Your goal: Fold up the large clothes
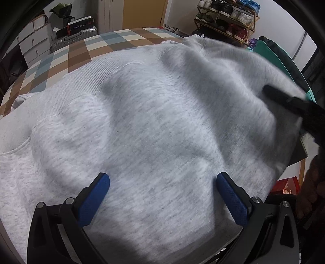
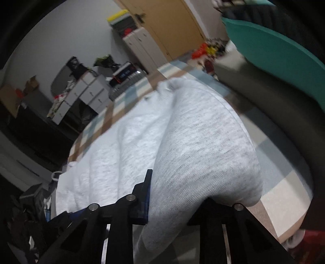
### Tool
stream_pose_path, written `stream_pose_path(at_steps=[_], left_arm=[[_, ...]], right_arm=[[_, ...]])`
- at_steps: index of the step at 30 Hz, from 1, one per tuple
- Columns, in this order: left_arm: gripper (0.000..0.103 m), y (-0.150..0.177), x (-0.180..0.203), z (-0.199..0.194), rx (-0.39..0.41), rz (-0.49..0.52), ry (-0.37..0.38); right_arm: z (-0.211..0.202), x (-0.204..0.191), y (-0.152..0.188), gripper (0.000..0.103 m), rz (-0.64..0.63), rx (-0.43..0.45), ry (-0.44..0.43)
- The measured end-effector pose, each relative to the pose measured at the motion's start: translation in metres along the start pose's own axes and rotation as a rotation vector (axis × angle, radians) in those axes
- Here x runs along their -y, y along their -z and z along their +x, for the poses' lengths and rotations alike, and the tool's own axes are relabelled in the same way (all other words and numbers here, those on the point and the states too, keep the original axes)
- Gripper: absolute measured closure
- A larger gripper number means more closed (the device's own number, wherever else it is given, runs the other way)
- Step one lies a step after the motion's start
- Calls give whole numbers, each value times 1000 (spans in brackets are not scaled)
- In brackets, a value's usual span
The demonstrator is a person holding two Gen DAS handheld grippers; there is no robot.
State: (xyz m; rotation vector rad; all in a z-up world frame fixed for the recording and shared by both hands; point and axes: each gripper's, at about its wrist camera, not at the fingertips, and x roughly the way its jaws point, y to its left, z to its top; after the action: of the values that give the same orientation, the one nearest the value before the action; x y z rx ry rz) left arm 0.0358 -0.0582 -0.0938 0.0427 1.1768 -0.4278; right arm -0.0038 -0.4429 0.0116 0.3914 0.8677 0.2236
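Sweatshirt (image 1: 154, 113), grey, lies spread on the checked bedcover (image 1: 81, 50). Right gripper (image 2: 174, 195) pinches its edge, lifted. Left gripper (image 1: 162, 195) hovers over its middle, jaws spread wide and holding nothing; fabric runs long from there toward the shoe rack (image 1: 227, 18).

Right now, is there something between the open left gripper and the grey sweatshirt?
No, nothing visible. The left gripper hangs open directly over the grey sweatshirt, with only bare fabric between its blue pads. The right gripper already clamps the sweatshirt's edge.
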Motion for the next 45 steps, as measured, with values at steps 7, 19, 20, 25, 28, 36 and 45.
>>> stream_pose_path(at_steps=[7, 19, 20, 25, 28, 36, 45], left_arm=[[1, 1, -2, -7, 2, 16, 16], [1, -104, -6, -18, -51, 13, -144], [1, -115, -7, 0, -110, 27, -182], [0, -115, -18, 65, -305, 29, -251], [1, -116, -21, 68, -329, 10, -241], [11, -153, 22, 31, -252, 71, -169], [1, -143, 17, 100, -366, 82, -271]], right_arm=[[-11, -38, 10, 80, -204, 71, 41], [31, 53, 6, 49, 259, -171, -35], [32, 53, 7, 47, 260, -173, -32], [39, 63, 5, 39, 282, -186, -44], [41, 69, 4, 37, 303, -177, -49], [30, 70, 6, 44, 330, -153, -78], [31, 79, 8, 46, 370, -177, -112]])
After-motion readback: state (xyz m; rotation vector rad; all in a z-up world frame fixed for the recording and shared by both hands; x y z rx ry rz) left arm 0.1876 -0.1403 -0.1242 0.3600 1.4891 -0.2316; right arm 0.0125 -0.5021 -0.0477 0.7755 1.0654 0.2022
